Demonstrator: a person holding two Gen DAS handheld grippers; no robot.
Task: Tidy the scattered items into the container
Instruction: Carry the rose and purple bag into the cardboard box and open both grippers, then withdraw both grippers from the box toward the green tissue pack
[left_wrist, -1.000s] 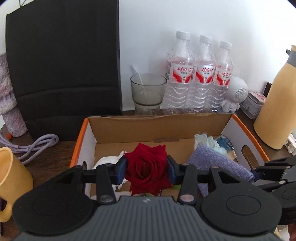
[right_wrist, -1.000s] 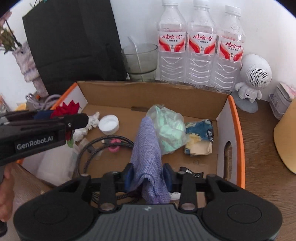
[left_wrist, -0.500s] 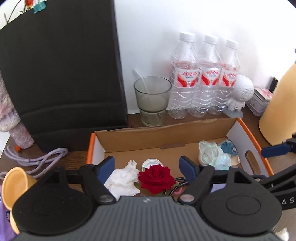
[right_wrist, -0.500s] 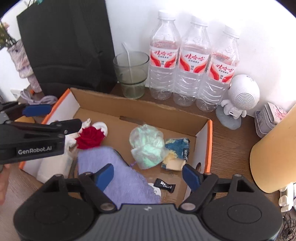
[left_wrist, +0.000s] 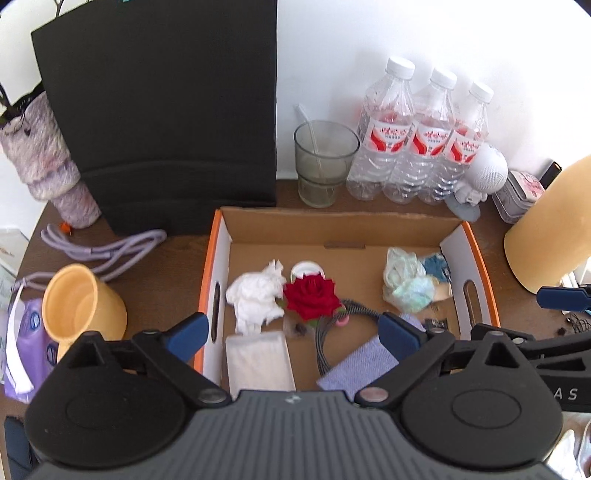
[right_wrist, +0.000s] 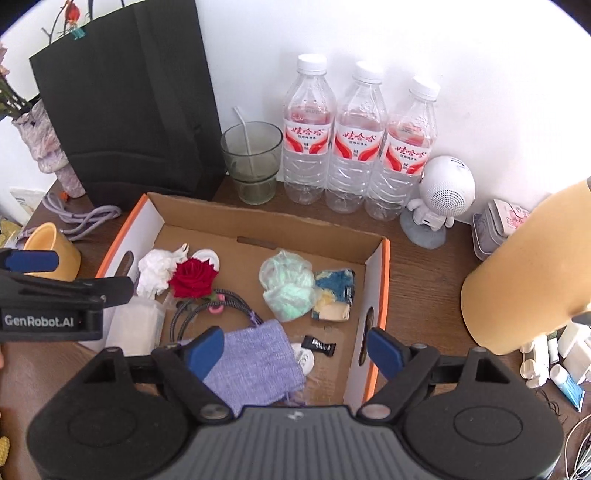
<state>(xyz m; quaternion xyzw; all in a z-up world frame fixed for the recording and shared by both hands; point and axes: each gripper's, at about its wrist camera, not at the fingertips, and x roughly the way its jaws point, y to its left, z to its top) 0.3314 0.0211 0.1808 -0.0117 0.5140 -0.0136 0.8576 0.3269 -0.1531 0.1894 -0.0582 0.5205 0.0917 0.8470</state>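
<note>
A cardboard box (left_wrist: 332, 225) with orange-edged white ends (right_wrist: 382, 291) sits on the brown table. Inside lie a red rose (left_wrist: 312, 297) (right_wrist: 194, 277), crumpled white tissue (left_wrist: 255, 295), a purple cloth pouch (right_wrist: 255, 363) (left_wrist: 364, 363), a black cable (left_wrist: 328, 336), a greenish plastic bag (right_wrist: 288, 284) and a blue-yellow item (right_wrist: 336, 291). My left gripper (left_wrist: 293, 334) is open and empty above the box's near side. My right gripper (right_wrist: 295, 349) is open and empty above the pouch.
Behind the box stand a glass (left_wrist: 325, 162), three water bottles (right_wrist: 362, 147), a white speaker figure (right_wrist: 441, 192) and a black bag (left_wrist: 162, 110). A yellow cup (left_wrist: 79, 302) and purple cord (left_wrist: 99, 247) lie left. A yellow jug (right_wrist: 528, 273) stands right.
Both grippers opened, dropping the rose and the purple pouch into the box, then rose and pulled back from it.
</note>
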